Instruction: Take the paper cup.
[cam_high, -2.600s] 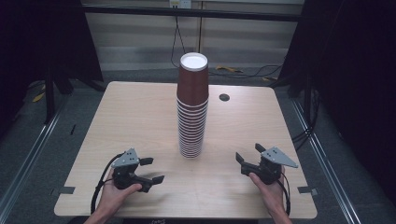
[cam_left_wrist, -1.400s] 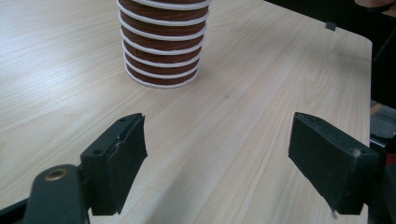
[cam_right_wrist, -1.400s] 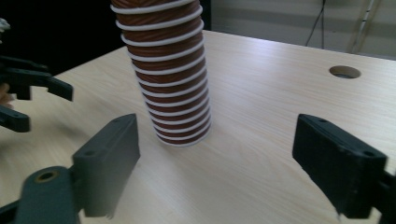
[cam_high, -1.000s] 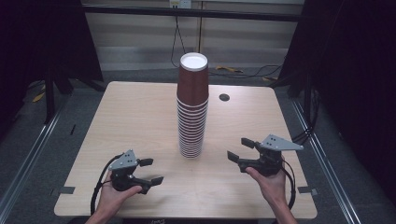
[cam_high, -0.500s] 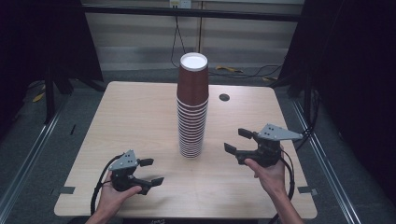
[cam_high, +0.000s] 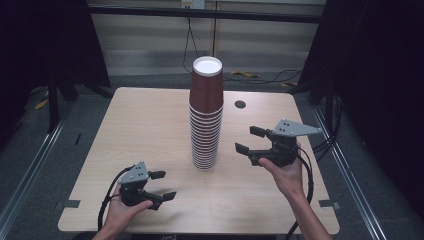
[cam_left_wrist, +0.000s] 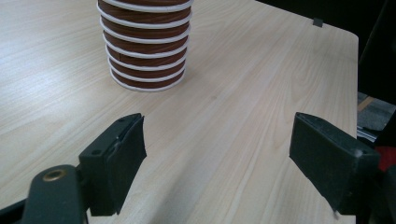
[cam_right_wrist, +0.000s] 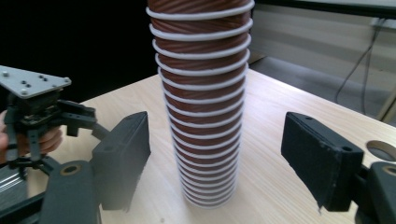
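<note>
At the middle of the pale wood-grain tabletop (cam_high: 150, 130) stands a tall stack of brown paper cups (cam_high: 205, 117), mouth down, its ribbed sides ringed with thin white rolled rims and its topmost cup showing a flat white base. The left hand-held gripper (cam_high: 161, 185), black with a grey three-cornered plate, rests low near the front edge, jaws spread with nothing between them. Compared with a second ago, the right hand-held gripper (cam_high: 248, 140) has risen and drawn closer to the stack; it hovers just beside it, jaws spread and level, empty. From the right gripper view the stack (cam_right_wrist: 203, 93) stands between the two black pads, untouched.
</note>
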